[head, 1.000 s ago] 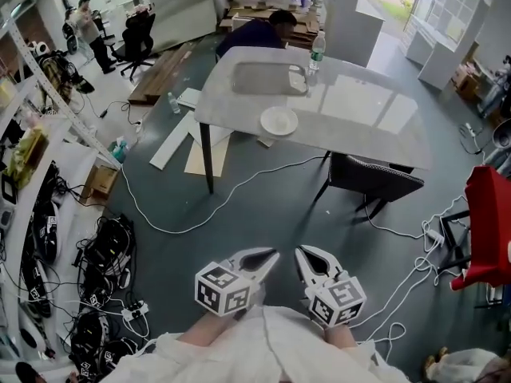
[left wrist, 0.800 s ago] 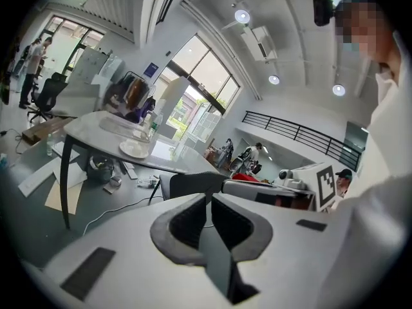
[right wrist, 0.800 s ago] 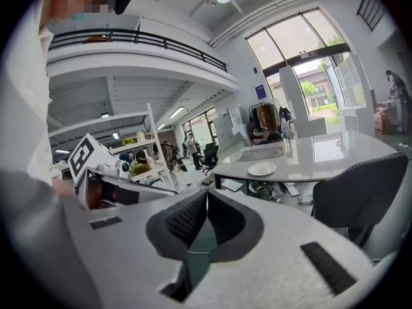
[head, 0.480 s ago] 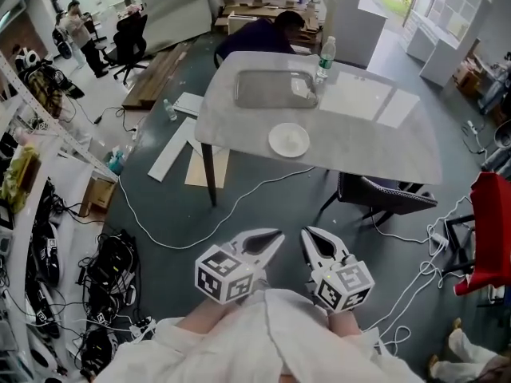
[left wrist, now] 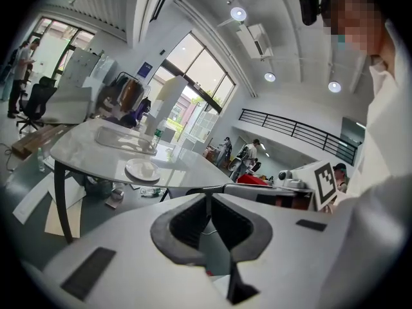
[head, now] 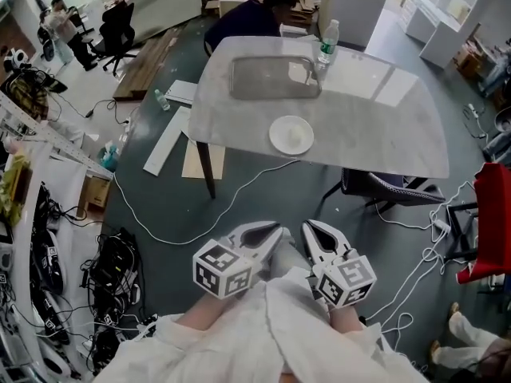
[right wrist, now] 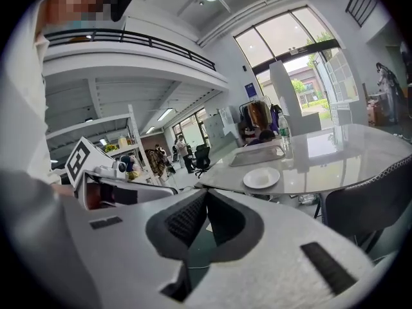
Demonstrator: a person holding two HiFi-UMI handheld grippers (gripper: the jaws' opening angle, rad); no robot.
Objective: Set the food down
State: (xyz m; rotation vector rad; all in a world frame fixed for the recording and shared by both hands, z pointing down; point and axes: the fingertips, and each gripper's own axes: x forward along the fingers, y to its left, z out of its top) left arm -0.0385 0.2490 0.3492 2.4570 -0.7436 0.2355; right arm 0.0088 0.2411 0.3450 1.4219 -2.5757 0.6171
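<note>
A white plate (head: 291,134) with a pale piece of food on it sits near the front edge of the grey table (head: 383,126). Behind it lie a metal tray (head: 274,78) and a water bottle (head: 326,41). My left gripper (head: 270,234) and right gripper (head: 313,234) are held side by side close to my body, over the floor and well short of the table. Both are shut with nothing between the jaws. The left gripper view shows the plate (left wrist: 142,170) ahead on the left, and the right gripper view shows the plate (right wrist: 261,178) ahead on the right.
A dark chair (head: 383,188) is tucked under the table's near right side. A white cable (head: 200,222) snakes across the floor beside the table leg (head: 209,170). Shelves and cable piles (head: 112,274) line the left, a red object (head: 489,222) stands right, and a person (head: 247,22) sits behind the table.
The table and plate have drawn nearer and sit lower in the head view. Both grippers stay shut, side by side in front of my body.
</note>
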